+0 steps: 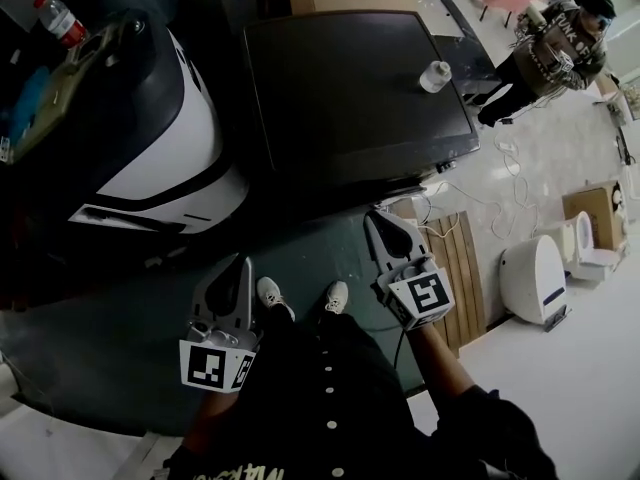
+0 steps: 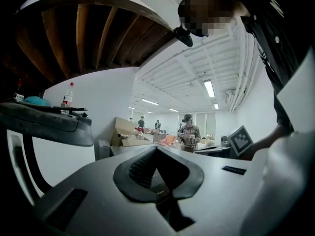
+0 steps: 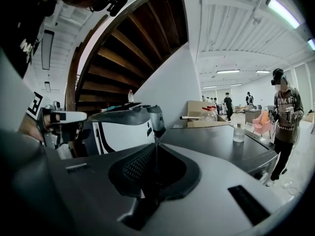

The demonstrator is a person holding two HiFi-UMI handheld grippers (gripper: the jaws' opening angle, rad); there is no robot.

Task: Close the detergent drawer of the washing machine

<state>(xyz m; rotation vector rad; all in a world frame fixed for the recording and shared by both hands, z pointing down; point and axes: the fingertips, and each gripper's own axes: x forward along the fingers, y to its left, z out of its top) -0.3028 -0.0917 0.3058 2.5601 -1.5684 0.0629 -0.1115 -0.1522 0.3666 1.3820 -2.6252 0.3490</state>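
The washing machine (image 1: 170,138), white with a dark curved top, stands at the left of the head view. It also shows in the right gripper view (image 3: 123,134) and the left gripper view (image 2: 59,156). I cannot make out its detergent drawer in any view. My left gripper (image 1: 243,265) hangs in the air in front of me, apart from the machine. Its jaws (image 2: 157,149) meet at the tips with nothing between them. My right gripper (image 1: 378,216) is held a little higher, near the dark table's front edge, shut and empty (image 3: 156,146).
A red-capped bottle (image 1: 60,20) stands among clutter on top of the machine. Right of the machine is a dark table (image 1: 350,98) with a glass jar (image 1: 435,75). A wooden slatted panel (image 1: 458,268) and white appliances (image 1: 535,278) are at the right. A person (image 1: 555,53) stands far right.
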